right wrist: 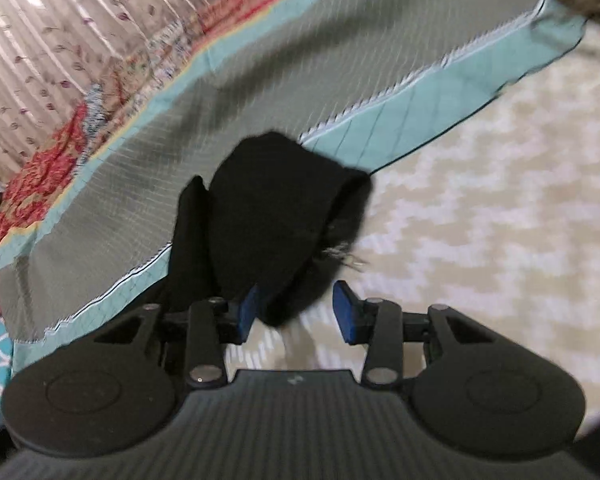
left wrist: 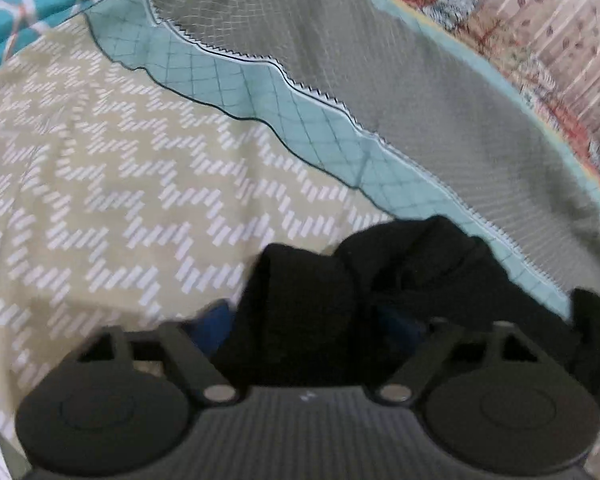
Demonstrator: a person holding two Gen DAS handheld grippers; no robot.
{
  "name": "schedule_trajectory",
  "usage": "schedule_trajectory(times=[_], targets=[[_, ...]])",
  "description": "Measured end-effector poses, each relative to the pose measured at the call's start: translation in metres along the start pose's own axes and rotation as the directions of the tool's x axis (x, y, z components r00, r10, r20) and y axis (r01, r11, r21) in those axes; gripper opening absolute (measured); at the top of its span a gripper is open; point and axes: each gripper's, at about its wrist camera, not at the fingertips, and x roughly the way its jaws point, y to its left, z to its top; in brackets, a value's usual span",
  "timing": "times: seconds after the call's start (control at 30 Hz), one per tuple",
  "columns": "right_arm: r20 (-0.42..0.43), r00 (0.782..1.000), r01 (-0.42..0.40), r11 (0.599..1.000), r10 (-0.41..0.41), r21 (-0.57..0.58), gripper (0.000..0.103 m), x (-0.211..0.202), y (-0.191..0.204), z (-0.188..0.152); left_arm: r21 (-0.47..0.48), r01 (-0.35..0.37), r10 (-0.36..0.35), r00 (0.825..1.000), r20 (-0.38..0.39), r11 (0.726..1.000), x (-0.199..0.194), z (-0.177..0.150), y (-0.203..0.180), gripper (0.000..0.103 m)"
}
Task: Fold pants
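The black pants [left wrist: 340,300] lie bunched on the bed right in front of my left gripper [left wrist: 308,324]. Its blue pads are mostly hidden under the cloth; the jaws stand wide apart with cloth draped between them. In the right wrist view the pants [right wrist: 280,208] hang folded in front of my right gripper [right wrist: 296,312]. Its blue pads [right wrist: 346,312] stand apart and open, with a corner of the cloth resting against the left pad.
The bed has a beige sheet with a white zigzag pattern [left wrist: 120,200]. A grey and teal quilt [left wrist: 380,80] lies across it. Red floral bedding [right wrist: 28,184] and a striped curtain [right wrist: 60,20] are beyond.
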Motion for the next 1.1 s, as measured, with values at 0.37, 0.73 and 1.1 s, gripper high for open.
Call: schedule_trajectory(times=[0.37, 0.73, 1.1], targets=[[0.303, 0.923, 0.276, 0.957, -0.239, -0.085, 0.002, -0.104, -0.033, 0.063, 0.016, 0.054, -0.056, 0.995, 0.083, 0.998, -0.048, 0.003, 0.004, 0.023], [0.03, 0.999, -0.016, 1.0, 0.015, 0.024, 0.027, -0.079, -0.034, 0.025, -0.114, 0.118, -0.106, 0.989, 0.104, 0.986, -0.068, 0.004, 0.026, 0.023], [-0.06, 0.998, 0.027, 1.0, -0.028, -0.003, 0.011, -0.009, 0.027, -0.001, -0.128, 0.121, -0.11, 0.99, 0.091, 0.984, -0.068, 0.002, 0.027, 0.023]])
